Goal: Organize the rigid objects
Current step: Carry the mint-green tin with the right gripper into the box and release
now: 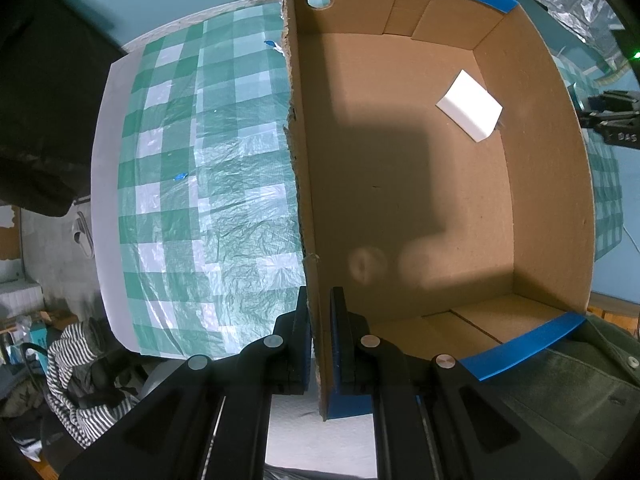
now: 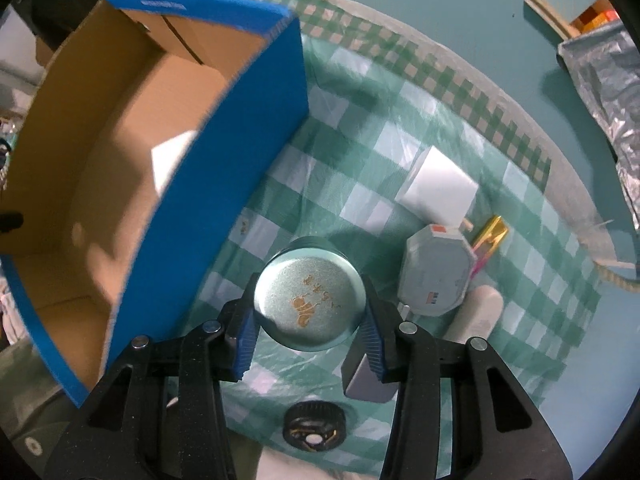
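Observation:
A blue-sided cardboard box (image 1: 552,184) stands open on the checked tablecloth; it also shows in the right wrist view (image 2: 224,184). A white block (image 1: 470,106) lies on its floor. My left gripper (image 1: 320,320) is shut on the box's left wall (image 1: 308,200). My right gripper (image 2: 308,316) is shut on a round teal tin (image 2: 310,304) with gold lettering and holds it above the cloth, just right of the box's blue wall.
On the green checked cloth (image 2: 360,128) to the right lie a white block (image 2: 440,188), a grey octagonal tin (image 2: 436,276), a gold-pink packet (image 2: 490,236), a white tube (image 2: 480,312), a grey block (image 2: 366,376) and a black cap (image 2: 314,426). Striped fabric (image 1: 76,380) lies below the table.

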Demonstrator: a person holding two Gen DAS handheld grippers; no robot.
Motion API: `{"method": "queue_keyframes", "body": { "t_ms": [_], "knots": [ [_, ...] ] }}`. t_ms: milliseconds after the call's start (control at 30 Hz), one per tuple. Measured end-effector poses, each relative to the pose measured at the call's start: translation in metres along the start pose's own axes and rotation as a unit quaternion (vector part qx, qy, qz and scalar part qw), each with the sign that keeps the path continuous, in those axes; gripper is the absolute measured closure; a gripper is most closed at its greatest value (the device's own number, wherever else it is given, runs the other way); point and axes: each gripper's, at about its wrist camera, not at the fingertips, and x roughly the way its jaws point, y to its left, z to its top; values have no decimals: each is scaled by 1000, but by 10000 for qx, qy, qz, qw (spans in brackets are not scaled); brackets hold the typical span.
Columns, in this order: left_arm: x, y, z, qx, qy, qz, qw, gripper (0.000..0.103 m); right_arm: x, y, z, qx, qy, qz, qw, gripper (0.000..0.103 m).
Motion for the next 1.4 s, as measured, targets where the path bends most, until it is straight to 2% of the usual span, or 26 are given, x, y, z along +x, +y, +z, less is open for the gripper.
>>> {"method": "queue_keyframes", "body": {
  "t_ms": [367,633,900,1067,1400],
  "knots": [
    [0,0,1,6,0,5,10000,95,-61,23,17,-329,-323,52,9989,59],
    [2,-1,3,31,6,18,10000,95,-81,42,41,-580,-532,43,9969,59],
    [2,-1,3,38,5,19,10000,95,-63,60,74,-823,-557,45,9950,59],
    [2,-1,3,32,3,11,10000,95,-36,64,91,-848,-346,-32,9958,59],
    [2,0,4,8,-3,-26,10000,95,-1,66,100,-808,-60,-168,9966,59]
  ]
}}
